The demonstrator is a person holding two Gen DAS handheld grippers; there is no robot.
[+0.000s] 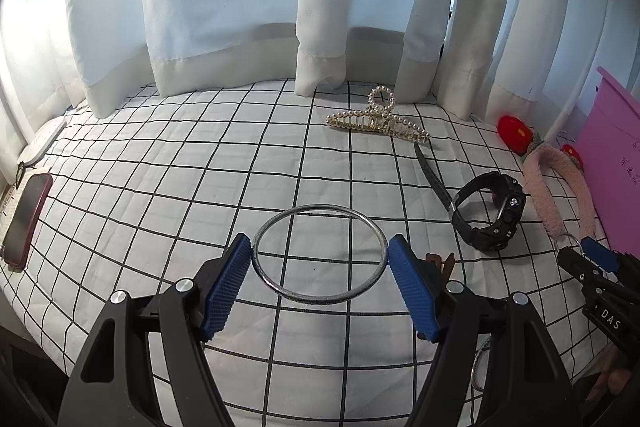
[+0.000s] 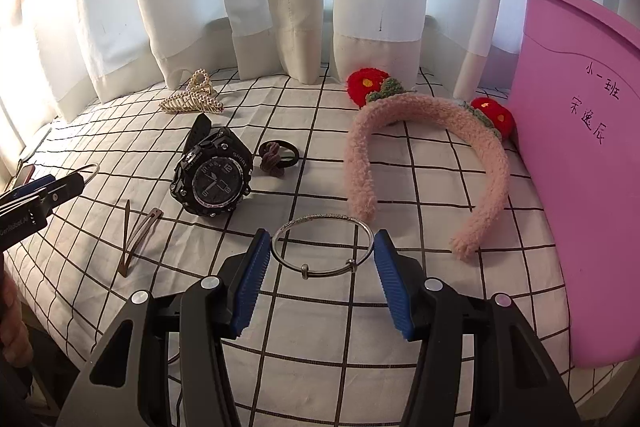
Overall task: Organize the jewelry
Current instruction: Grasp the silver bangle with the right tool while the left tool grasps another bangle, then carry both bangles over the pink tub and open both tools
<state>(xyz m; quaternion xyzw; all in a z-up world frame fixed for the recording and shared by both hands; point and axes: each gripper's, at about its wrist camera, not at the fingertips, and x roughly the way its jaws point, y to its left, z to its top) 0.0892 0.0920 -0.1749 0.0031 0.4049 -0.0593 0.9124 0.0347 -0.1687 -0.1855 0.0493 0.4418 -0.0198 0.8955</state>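
The left tool (image 1: 320, 259) has its blue pads against the two sides of a plain silver bangle (image 1: 320, 254), clamped across its width; whether the ring is lifted or resting on the checked surface (image 1: 160, 163) cannot be told. The right tool (image 2: 322, 255) grips a second, thinner bangle with two small beads (image 2: 323, 245) in the same way, pads touching both sides. Both bracelets look freshly grasped, so the step in hand is judged to be the pick-up; the next move probably calls for carrying each ring to the pink bin (image 2: 580, 155) at the far right without letting it twist out between the pads.

The left wrist view alone shows a phone (image 1: 26, 219) at the left edge and the pearl claw clip (image 1: 378, 119) from the side. The right wrist view alone shows the face of the black watch (image 2: 214, 175), a brown hair tie (image 2: 278, 155), two brown snap clips (image 2: 136, 231), the whole fluffy pink headband (image 2: 424, 151) with its red pompoms, and handwriting on the bin.
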